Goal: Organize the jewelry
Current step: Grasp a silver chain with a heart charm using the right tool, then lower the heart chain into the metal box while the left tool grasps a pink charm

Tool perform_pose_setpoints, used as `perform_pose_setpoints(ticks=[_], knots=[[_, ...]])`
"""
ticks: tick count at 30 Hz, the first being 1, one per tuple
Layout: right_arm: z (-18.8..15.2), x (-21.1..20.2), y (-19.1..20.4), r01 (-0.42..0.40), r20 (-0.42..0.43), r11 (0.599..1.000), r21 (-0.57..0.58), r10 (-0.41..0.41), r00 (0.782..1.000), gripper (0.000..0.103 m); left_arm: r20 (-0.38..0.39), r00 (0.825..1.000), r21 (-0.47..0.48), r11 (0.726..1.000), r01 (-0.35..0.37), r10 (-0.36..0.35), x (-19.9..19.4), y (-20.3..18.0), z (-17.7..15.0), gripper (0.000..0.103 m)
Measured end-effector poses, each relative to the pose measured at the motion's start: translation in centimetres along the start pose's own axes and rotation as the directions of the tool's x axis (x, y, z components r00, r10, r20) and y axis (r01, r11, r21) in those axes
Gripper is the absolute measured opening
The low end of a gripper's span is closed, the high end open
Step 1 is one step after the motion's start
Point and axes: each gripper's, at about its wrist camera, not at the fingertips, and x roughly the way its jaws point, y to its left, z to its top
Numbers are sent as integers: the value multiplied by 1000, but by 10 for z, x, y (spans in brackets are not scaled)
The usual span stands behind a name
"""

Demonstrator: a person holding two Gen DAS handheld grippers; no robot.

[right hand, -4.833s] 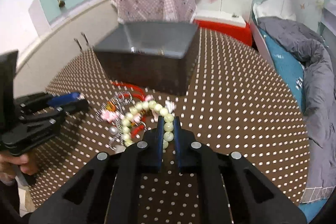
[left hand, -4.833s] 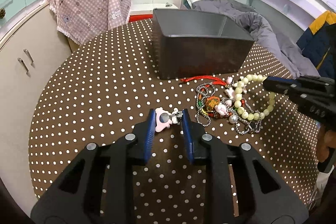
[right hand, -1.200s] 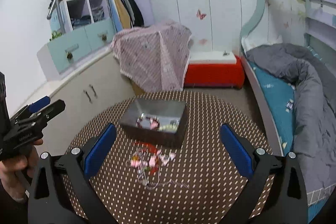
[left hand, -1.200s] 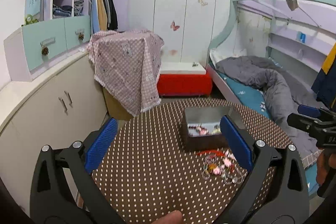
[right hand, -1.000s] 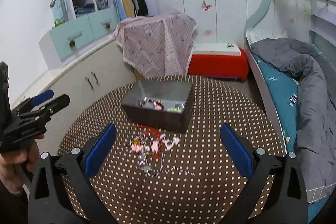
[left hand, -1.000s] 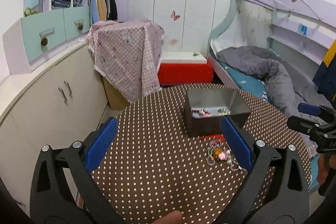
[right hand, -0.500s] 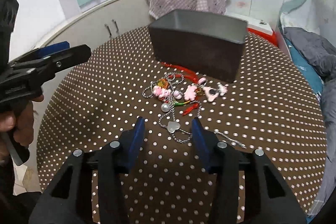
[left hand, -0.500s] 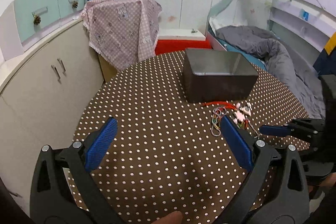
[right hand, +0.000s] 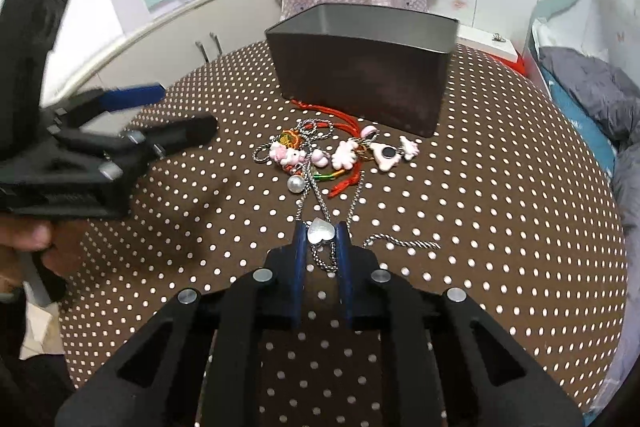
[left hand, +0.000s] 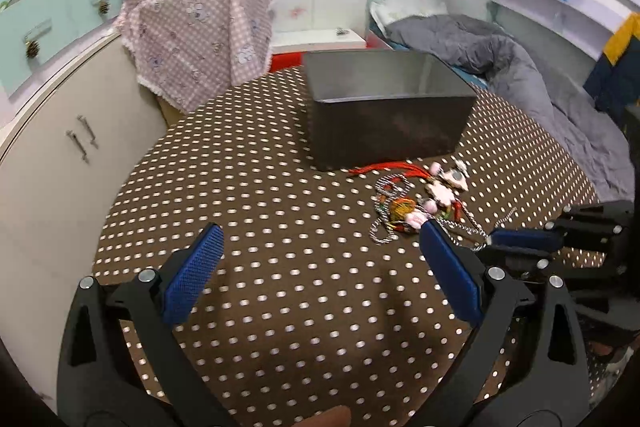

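Observation:
A pile of jewelry (right hand: 320,155) lies on the dotted table in front of a dark metal box (right hand: 362,67); it has pink charms, a red cord, a pearl and silver chains. My right gripper (right hand: 320,233) has its jaws closed in around a silver chain with a white heart pendant (right hand: 319,230) at the near edge of the pile. My left gripper (left hand: 318,259) is wide open and empty, above the table left of the pile (left hand: 416,203). The box (left hand: 384,119) stands behind the pile.
The round table (left hand: 260,187) has a brown cloth with white dots. A white cabinet (left hand: 44,155) stands to the left, a cloth-covered object (left hand: 196,39) behind, and a bed with a grey quilt (left hand: 520,75) to the right.
Both grippers came down from high above the table. The right gripper closed from wide open onto the heart pendant chain. The left gripper stayed wide open.

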Motion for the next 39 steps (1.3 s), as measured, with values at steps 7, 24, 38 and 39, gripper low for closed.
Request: perform_pose_setpoints(ticks=[7, 24, 38, 39], knots=[[9, -29, -15, -79, 90, 994, 72, 72, 993, 13, -41, 999, 44, 999, 30, -29, 20, -14, 1, 96], [61, -119, -18, -65, 362, 997, 48, 43, 931, 13, -51, 998, 60, 997, 49, -46, 28, -22, 4, 96], [40, -106, -34, -86, 327, 990, 109, 46, 944, 13, -97, 992, 75, 993, 87, -79, 52, -24, 16, 73], [39, -105, -34, -86, 324, 990, 110, 46, 945, 13, -100, 991, 76, 992, 101, -93, 52, -24, 16, 65]])
